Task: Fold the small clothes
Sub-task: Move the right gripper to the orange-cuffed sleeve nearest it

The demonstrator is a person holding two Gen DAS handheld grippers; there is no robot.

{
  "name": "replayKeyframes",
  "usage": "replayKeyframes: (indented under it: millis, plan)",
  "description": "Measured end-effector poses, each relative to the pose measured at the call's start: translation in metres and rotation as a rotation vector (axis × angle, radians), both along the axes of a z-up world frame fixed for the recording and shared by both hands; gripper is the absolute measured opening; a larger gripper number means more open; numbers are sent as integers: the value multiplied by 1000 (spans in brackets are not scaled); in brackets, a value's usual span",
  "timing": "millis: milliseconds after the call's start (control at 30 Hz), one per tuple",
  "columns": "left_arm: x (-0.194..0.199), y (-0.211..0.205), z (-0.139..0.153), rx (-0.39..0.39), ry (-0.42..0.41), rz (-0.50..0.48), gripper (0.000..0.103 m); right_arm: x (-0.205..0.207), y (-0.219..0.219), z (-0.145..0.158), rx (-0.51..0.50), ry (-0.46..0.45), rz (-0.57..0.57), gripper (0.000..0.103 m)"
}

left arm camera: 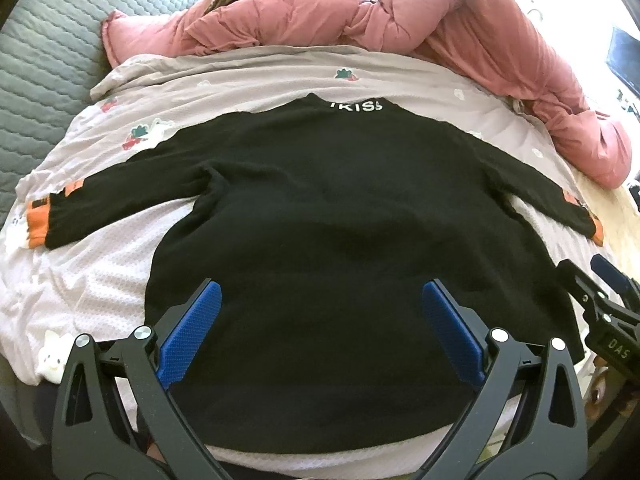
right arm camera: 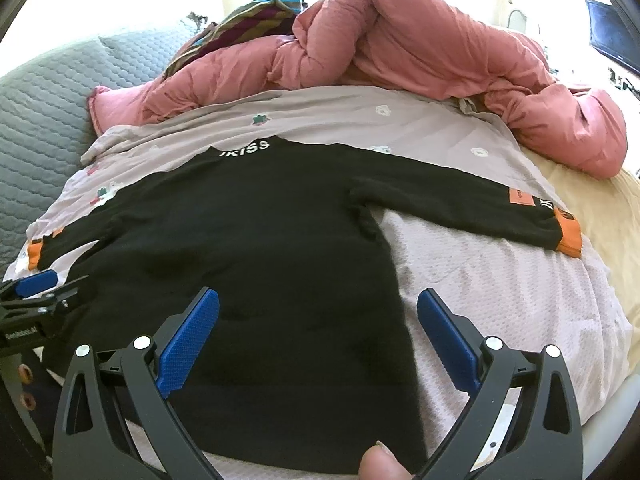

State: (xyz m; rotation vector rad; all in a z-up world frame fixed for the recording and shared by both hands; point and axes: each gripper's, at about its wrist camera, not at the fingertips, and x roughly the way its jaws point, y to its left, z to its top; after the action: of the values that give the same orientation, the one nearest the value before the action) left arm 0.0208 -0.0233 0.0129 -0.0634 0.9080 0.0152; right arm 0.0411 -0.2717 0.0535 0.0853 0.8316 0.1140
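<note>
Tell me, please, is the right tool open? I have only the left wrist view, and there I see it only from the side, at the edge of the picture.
Observer: Yes. In the right wrist view the right tool is open, with its blue pads wide apart and nothing between them.
Operator: What is in front of it?
Observer: Its left pad shows against the black knitted sweater. Its right pad shows against the pale textured sheet.
Operator: How does the sleeve on that side lie?
Observer: The sleeve lies spread out on the sheet. It has an orange square patch and an orange cuff.
</note>
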Motion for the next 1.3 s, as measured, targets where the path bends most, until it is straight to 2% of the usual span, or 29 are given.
replayKeyframes:
  millis: [833,1300]
  plan:
    - [57,-1,4,-49,27,22,95,54,-69,-20,24,32,-137,99]
    - [96,-22,10,-64,36,9,95,80,-122,-29,55,37,-240,99]
